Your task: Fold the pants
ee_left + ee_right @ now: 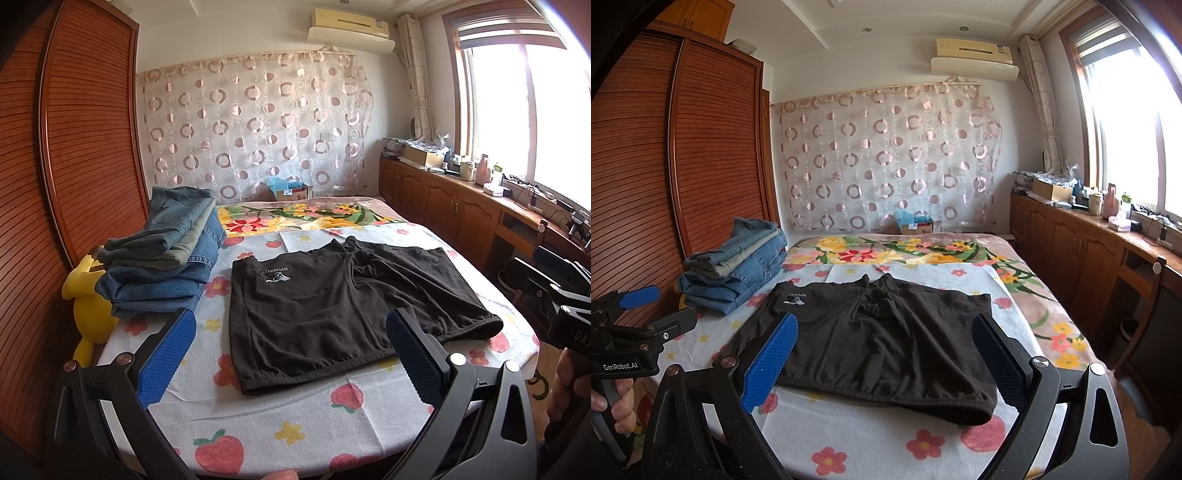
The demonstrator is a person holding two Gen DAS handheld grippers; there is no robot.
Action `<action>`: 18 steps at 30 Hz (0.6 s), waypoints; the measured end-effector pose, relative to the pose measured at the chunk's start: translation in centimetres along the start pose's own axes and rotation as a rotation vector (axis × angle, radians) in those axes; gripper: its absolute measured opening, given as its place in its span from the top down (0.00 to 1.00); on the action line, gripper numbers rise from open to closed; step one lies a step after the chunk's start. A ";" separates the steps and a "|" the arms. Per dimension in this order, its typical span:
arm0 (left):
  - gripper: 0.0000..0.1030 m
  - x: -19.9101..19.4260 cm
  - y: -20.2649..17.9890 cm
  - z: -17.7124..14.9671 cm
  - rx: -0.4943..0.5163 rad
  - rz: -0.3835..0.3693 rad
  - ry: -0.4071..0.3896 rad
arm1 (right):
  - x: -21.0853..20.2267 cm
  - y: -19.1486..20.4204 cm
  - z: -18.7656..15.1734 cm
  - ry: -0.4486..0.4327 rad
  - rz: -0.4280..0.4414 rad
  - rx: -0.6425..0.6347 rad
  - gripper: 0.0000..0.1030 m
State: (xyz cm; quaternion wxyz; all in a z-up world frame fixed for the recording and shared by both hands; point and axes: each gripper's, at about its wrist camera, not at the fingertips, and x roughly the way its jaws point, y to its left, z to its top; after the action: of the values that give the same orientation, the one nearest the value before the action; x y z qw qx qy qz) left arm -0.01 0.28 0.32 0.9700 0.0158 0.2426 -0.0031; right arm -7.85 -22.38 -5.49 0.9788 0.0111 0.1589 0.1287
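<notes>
Bedroom with a wide bed under a white flower-and-strawberry printed sheet (258,417), used here as folding surface. Spread flat ahead of both grippers: black soft cotton shorts (332,310), ready for first fold. Left of them, already stacked aside: folded blue denim jeans (166,266). Left gripper (290,354) wide apart, empty; right gripper (884,360) likewise, above near hem.

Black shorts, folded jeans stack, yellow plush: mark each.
black shorts (886,343): right wrist view, middle of the fabric.
folded jeans stack (166,266): left wrist view, side of the stack.
yellow plush (88,302): left wrist view, its body at the bed edge.
</notes>
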 end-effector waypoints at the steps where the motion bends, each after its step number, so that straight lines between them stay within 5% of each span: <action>1: 0.00 0.0 0.0 0.0 0.000 0.000 0.000 | 0.0 0.0 0.0 0.000 -0.001 0.000 0.07; 18: 0.00 0.0 0.0 0.0 0.001 0.000 -0.001 | -0.2 0.0 -0.3 -0.001 -0.003 0.007 0.07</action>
State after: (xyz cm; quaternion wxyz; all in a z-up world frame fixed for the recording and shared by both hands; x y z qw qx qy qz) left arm -0.02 0.26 0.33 0.9702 0.0161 0.2419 -0.0030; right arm -8.07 -22.42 -5.70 0.9790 0.0142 0.1591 0.1268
